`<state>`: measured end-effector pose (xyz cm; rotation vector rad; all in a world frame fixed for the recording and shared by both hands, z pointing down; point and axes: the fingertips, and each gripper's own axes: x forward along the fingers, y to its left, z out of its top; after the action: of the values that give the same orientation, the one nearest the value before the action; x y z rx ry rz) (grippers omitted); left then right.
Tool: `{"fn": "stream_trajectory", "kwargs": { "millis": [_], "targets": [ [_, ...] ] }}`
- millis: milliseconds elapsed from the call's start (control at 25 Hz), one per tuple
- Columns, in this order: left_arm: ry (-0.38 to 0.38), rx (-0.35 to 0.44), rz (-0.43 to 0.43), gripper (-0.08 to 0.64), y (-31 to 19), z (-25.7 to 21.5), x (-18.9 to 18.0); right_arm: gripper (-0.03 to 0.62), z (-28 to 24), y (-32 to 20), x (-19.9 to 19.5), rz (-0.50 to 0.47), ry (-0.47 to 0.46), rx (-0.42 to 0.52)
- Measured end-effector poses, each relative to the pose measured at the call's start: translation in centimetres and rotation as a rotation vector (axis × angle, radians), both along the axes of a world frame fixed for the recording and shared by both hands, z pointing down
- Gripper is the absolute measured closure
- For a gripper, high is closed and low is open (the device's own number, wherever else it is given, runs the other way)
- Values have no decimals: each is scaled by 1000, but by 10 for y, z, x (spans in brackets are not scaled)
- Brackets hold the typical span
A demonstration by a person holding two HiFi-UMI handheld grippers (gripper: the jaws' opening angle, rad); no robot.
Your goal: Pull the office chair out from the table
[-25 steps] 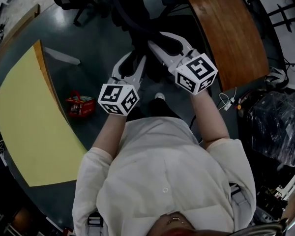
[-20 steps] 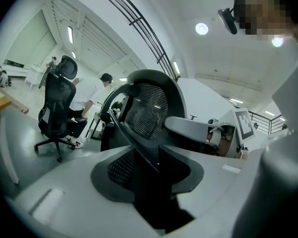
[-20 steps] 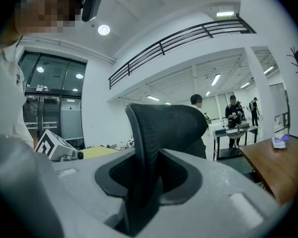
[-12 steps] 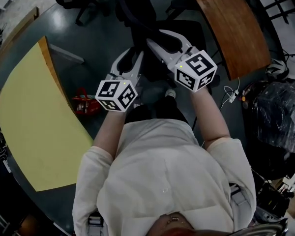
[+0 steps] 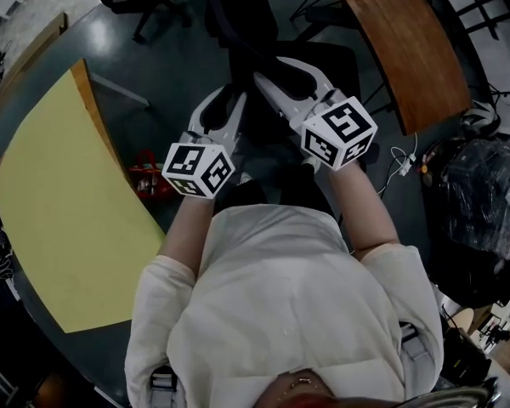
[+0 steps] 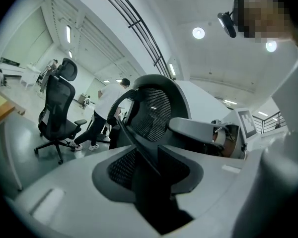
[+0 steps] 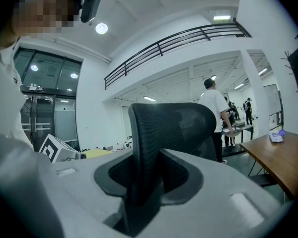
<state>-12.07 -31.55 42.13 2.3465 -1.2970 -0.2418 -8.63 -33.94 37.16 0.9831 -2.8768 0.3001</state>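
Note:
The black mesh office chair stands just ahead of me on the dark floor, beside the brown table. My left gripper has the left edge of the backrest between its white jaws, which are closing on it. My right gripper holds the right edge of the backrest in its gap, and its jaws are easing open. In the left gripper view the frame edge runs through the left gripper. In the right gripper view the mesh edge fills the right gripper. Both point about level.
A yellow table curves along the left, with a red object on the floor beside it. A second black chair stands further off. Cables and a black bag lie at the right. People stand in the background.
Both grippers have come back toward me with the chair's backrest between their jaws. The chair has rolled along with them, away from the brown table.

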Motion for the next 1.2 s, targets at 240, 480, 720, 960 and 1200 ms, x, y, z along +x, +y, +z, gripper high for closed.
{"fn": "stream_trajectory", "kwargs": {
  "millis": [240, 480, 720, 960, 1200],
  "targets": [
    [12, -5, -5, 426, 6, 3, -7, 485, 3, 2, -8, -8, 13, -13],
    [21, -8, -46, 422, 12, 1, -24, 483, 1, 6, -25, -58, 4, -14],
    [36, -11, -98, 421, 26, 1, -37, 480, 1, 19, -38, -114, -4, -15],
    [40, -9, -151, 422, 42, 1, -58, 477, 3, 35, -58, -179, -14, -29],
    [32, -10, -197, 411, 57, 1, -79, 477, 6, 49, -76, -232, -26, -39]
  ]
}}
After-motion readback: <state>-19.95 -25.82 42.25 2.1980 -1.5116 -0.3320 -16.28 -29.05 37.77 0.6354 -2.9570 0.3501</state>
